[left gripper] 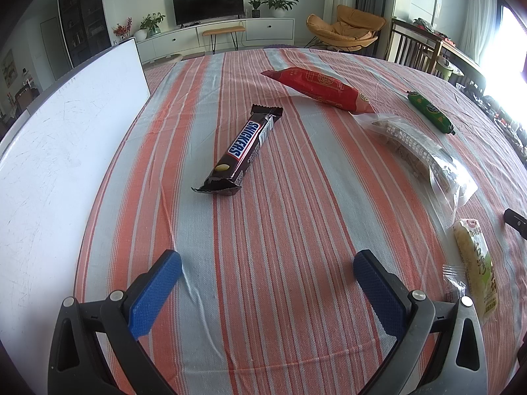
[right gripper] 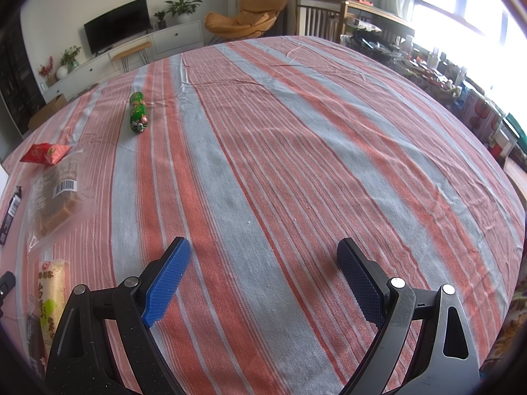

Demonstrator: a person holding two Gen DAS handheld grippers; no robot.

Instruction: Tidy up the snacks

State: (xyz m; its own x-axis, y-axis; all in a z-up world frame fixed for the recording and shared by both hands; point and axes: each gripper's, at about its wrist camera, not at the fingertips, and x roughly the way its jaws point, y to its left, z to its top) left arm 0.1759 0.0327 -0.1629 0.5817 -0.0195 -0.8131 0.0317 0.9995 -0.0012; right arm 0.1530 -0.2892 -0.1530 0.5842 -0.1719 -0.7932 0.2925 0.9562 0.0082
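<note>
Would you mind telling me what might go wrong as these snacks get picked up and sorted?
The Snickers bar lies flat on the wrinkled striped cloth, so the open left hand-held gripper might pinch fabric with it. The clear-wrapped snack touches the red packet, so lifting one may drag the other. The green sausage is round and could roll when nudged.

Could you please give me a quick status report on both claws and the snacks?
Left claw open, empty. Right claw open, empty. Snickers bar lies ahead of left claw on striped cloth, untouched. Nothing between.
</note>
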